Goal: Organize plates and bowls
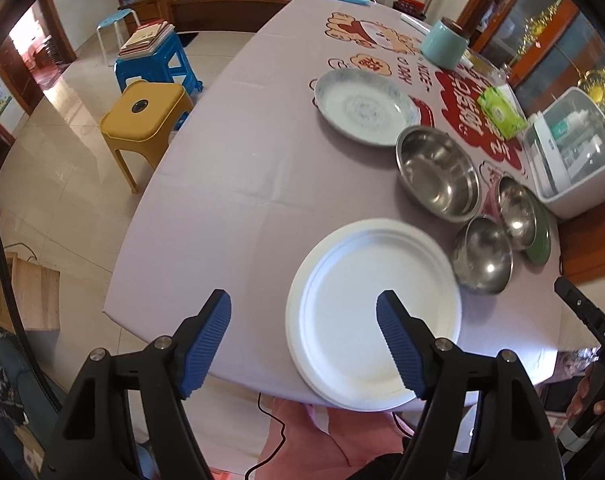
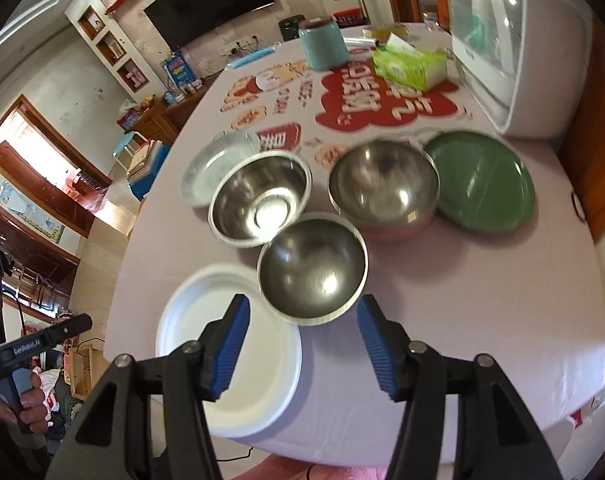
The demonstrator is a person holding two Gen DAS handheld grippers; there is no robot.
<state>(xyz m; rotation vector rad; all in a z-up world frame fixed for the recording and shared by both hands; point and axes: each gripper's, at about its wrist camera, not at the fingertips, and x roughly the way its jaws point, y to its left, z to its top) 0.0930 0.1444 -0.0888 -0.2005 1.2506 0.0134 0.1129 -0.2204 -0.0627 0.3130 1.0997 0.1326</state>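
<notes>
White plates: your stack of white disposable plates (image 1: 372, 316) sits at the near edge of the table (image 1: 230, 184), overhanging it a little. You can see at least 2 rims, so this pile looks done.
Steel bowls: 3 steel bowls are not nested. The small bowl (image 2: 312, 270) is just beside the white plates, the wide flat-bottomed bowl (image 2: 260, 198) touches or nearly touches it, and the pink-bottomed bowl (image 2: 384, 186) stands to the right.
Green plate: the green plate (image 2: 480, 182) lies alone beside the pink-bottomed bowl, near the white appliance (image 2: 514, 52).
Patterned plate: the blue-patterned plate (image 1: 366, 106) rests by itself farther up the table.
Left gripper: your left gripper (image 1: 304, 346) hangs above the white plates, jaws wide, nothing between them.
Right gripper: your right gripper (image 2: 302, 346) hovers above the small bowl's near rim, jaws parted, empty.
Left to do: likely you must nest the 3 bowls and gather the 2 loose plates.
</notes>
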